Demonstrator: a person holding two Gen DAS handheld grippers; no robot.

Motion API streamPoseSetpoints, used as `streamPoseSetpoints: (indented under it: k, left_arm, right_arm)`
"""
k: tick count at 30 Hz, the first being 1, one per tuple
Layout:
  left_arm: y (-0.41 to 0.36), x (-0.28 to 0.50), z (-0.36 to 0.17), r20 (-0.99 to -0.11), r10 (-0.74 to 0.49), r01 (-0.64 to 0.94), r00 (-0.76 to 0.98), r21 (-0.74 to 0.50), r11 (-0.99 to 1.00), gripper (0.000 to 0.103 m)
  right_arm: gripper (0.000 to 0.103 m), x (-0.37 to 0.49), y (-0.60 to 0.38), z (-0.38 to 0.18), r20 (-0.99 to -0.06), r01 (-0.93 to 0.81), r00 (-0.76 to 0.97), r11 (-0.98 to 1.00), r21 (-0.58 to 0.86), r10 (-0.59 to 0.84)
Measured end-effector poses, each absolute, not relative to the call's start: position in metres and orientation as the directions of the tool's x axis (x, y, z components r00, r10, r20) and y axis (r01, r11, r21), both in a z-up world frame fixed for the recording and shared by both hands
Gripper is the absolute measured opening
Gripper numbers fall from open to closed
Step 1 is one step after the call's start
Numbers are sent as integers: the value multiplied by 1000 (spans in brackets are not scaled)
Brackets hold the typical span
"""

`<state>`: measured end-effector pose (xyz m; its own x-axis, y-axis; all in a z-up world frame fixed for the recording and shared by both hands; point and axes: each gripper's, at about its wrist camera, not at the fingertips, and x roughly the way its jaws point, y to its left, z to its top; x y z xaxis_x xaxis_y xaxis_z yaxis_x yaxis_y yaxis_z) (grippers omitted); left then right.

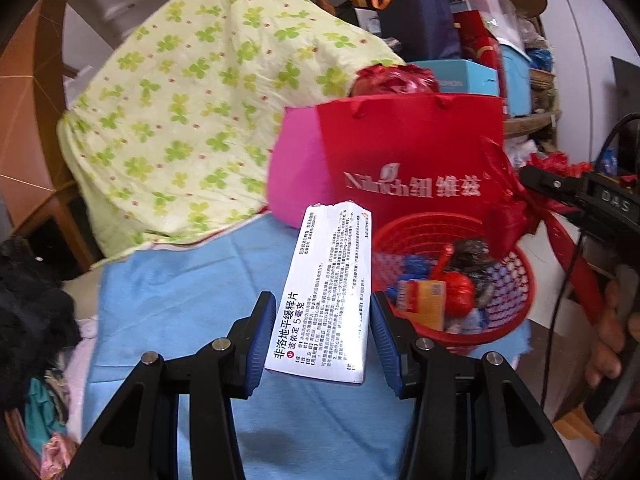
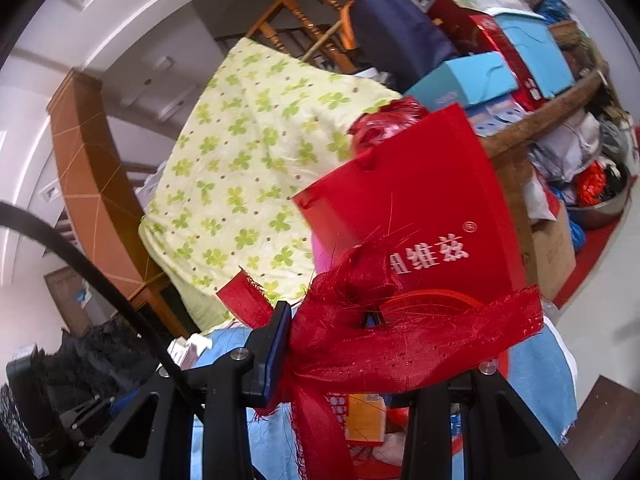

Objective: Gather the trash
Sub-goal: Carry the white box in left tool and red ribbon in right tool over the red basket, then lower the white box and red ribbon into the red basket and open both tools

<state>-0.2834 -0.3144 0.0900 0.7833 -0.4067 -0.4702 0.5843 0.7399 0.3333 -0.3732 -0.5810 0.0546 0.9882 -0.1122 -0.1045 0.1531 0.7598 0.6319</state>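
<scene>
L gripper [image 1: 323, 340] angled down over blue cloth [image 1: 168, 304], jaws part-spread, pads pinching the sides of a white medicine box [image 1: 330, 292] w/ printed Chinese text; box sticks forward, its far end just beside red mesh basket [image 1: 516, 280]. L view only: basket contents, incl. orange carton [image 1: 424, 300], red foil ball [image 1: 458, 294], wrappers; also the person's hand [image 1: 612, 332] on R tool at frame edge. R gripper [image 2: 348, 344] about level, jaws nearly pressed together on frayed red ribbon [image 2: 400, 336], which drapes over and hides its right finger. R view: ribbon blocks most of basket. Both views: clover-print quilt [image 1: 192, 120], red gift bag [image 1: 412, 152] behind basket.
</scene>
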Motion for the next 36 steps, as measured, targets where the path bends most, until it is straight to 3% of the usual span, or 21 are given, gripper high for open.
streamPoseSetpoints:
  k: [17, 36]
  left_arm:
    - [-370, -292, 79, -467, -419, 614, 778, 429, 663, 50]
    - [-392, -285, 61, -509, -415, 642, 754, 439, 628, 50]
  right_arm:
    - [40, -385, -624, 30, -136, 199, 980, 674, 711, -147]
    - [40, -377, -630, 12, -178, 229, 973, 654, 721, -145]
